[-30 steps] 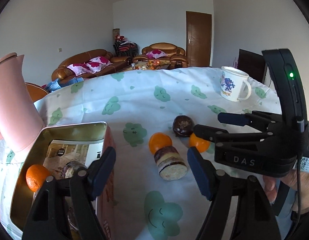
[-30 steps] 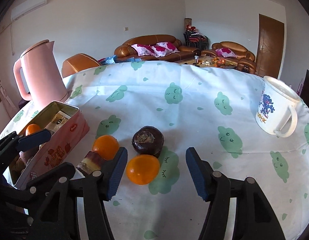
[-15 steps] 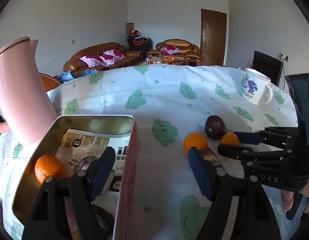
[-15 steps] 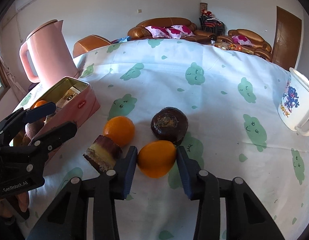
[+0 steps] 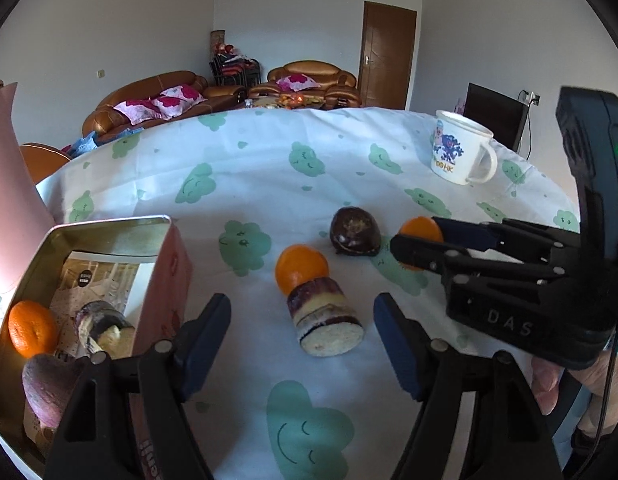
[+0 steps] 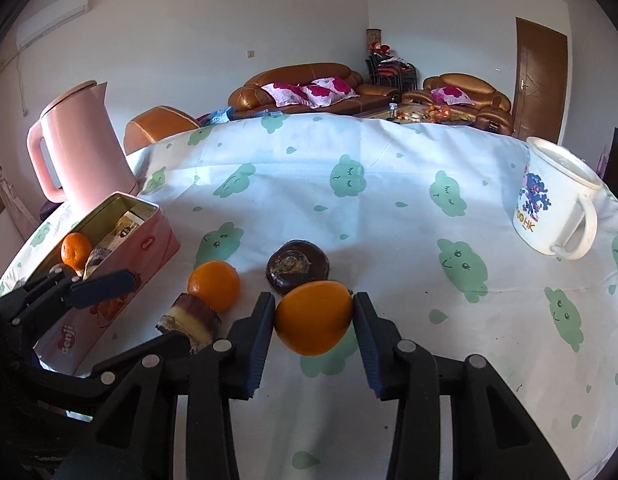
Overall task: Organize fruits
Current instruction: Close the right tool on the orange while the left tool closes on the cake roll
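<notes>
My right gripper (image 6: 313, 326) is shut on an orange fruit (image 6: 313, 318) low at the tablecloth, in front of a dark round fruit (image 6: 297, 266). A tangerine (image 5: 301, 270) touches a cut purple-and-yellow chunk (image 5: 325, 320) lying on the cloth. My left gripper (image 5: 303, 340) straddles that chunk; its jaws are closing, and the pads stand clear of the chunk on both sides. An open pink tin (image 5: 165, 264) on the left holds a tangerine (image 5: 31, 330), another cut chunk (image 5: 101, 326) and a purple tuber (image 5: 49, 388).
A white printed mug (image 6: 549, 208) stands at the right of the table. A pink kettle (image 6: 81, 148) stands behind the tin. The tablecloth (image 6: 349, 216) has green cloud prints. Sofas and a door lie beyond the far edge.
My right gripper closed on the orange fruit and keeps hold of it. The left gripper swung left toward the tin, then back over the cut chunk, its jaws a little narrower.
</notes>
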`<state>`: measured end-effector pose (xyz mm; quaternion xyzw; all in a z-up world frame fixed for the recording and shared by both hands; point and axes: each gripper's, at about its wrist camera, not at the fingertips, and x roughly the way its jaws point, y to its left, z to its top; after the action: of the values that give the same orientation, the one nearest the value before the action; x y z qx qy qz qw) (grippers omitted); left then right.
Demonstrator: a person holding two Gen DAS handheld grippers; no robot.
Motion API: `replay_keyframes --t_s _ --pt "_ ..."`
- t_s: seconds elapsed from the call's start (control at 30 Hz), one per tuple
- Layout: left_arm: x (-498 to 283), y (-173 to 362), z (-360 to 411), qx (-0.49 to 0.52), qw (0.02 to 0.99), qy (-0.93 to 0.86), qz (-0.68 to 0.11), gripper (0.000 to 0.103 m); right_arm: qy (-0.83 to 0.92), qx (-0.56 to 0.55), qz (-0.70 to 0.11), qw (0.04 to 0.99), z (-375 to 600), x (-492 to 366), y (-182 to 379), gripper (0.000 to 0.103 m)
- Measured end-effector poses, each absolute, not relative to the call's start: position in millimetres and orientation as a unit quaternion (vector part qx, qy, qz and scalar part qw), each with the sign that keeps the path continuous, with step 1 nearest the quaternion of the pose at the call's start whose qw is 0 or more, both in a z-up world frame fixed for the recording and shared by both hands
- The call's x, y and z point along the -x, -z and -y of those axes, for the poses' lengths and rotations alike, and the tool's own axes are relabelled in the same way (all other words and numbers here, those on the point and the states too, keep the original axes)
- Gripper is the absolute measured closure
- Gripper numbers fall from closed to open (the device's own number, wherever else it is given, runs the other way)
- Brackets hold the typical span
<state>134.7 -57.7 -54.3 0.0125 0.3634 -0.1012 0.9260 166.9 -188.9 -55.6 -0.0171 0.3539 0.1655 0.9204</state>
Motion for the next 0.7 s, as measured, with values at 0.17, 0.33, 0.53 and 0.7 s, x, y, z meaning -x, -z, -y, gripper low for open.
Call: replay_keyframes --t_s 0.17,0.33,0.53,0.7 --pt "-146.9 65.2 62.7 0.004 0.907 0.126 -0.402 0.054 -0.165 0.016 -0.353 0.921 189.6 -167.7 54.4 0.061" --pt "-147.8 68.6 64.0 0.013 0.902 0.136 -0.410 0.059 -0.170 0.026 -0.350 0.921 185.4 -165.8 53.7 0.061" --pt "-141.9 63.7 63.8 0.010 0.910 0.133 -0.393 0.062 -0.180 0.021 -0.337 0.924 187.2 -161.4 50.6 0.061" --pt "-135.9 56.1 60.2 0.011 0.920 0.126 -0.370 0.062 -0.189 0.029 -0.316 0.929 185.3 -153.5 45.6 0.061"
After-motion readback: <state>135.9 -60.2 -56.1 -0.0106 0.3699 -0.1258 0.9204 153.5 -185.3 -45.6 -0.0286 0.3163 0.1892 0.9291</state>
